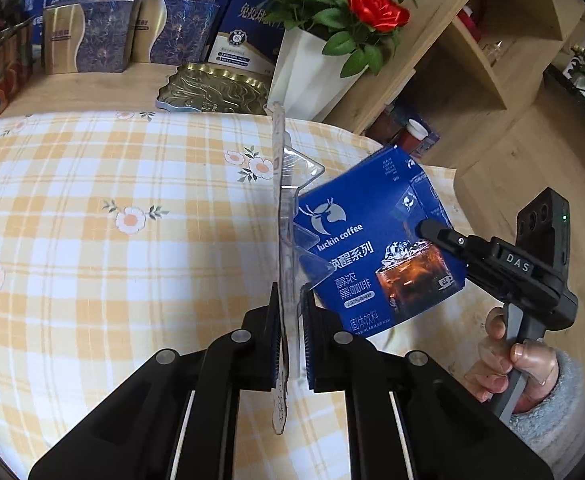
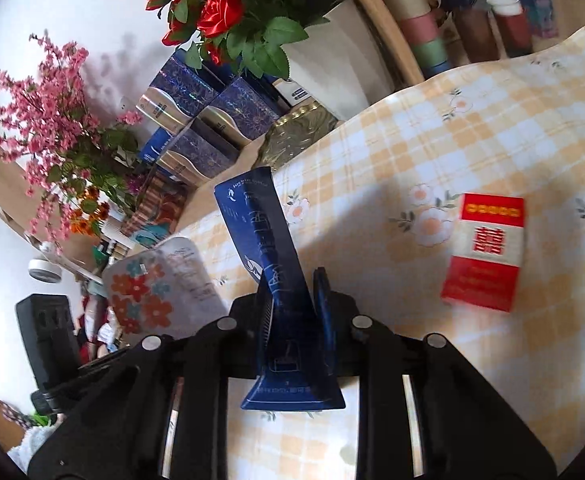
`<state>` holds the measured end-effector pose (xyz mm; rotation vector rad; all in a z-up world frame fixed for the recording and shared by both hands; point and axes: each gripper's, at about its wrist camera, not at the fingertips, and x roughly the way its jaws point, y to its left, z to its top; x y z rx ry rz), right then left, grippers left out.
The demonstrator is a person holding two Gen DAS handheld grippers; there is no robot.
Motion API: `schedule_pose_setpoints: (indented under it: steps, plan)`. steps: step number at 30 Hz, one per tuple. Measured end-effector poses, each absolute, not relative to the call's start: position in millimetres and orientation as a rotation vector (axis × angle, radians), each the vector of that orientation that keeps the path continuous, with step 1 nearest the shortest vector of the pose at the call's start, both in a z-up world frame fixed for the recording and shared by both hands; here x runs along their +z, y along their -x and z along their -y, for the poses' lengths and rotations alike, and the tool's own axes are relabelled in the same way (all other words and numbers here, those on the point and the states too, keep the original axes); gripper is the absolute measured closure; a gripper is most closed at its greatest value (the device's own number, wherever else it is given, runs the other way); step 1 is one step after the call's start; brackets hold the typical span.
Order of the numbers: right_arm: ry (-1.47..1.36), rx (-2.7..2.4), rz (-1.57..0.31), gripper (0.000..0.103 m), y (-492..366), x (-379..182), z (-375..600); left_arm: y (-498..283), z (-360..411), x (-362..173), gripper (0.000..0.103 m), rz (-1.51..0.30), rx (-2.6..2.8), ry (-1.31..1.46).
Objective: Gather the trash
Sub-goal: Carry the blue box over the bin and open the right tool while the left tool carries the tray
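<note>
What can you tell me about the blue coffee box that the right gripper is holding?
The blue coffee box looks like thin printed cardboard, with a white deer logo, "luckin coffee", Chinese lettering and a picture of iced black coffee. It looks squashed flat. The right gripper is shut on it, pads pressing both faces, holding it tilted, clear of the checked tablecloth. From the left wrist view its left edge lies behind the clear plastic packaging; whether they touch I cannot tell.

A red box [image 2: 486, 252] lies on the checked tablecloth [image 2: 412, 152].
</note>
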<state>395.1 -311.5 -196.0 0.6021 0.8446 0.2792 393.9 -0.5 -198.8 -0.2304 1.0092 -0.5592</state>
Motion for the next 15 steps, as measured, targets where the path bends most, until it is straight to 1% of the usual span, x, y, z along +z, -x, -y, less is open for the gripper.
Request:
schedule_pose_setpoints:
  steps: [6,15]
  plan:
    - [-0.603,0.28,-0.82,0.079,-358,-179,318,-353,-7,-179,0.093,-0.987,-0.571,0.224]
    - [-0.607,0.283,-0.798,0.079,-281,-151,323,-280,-13,-150,0.093,-0.965,-0.596,0.205]
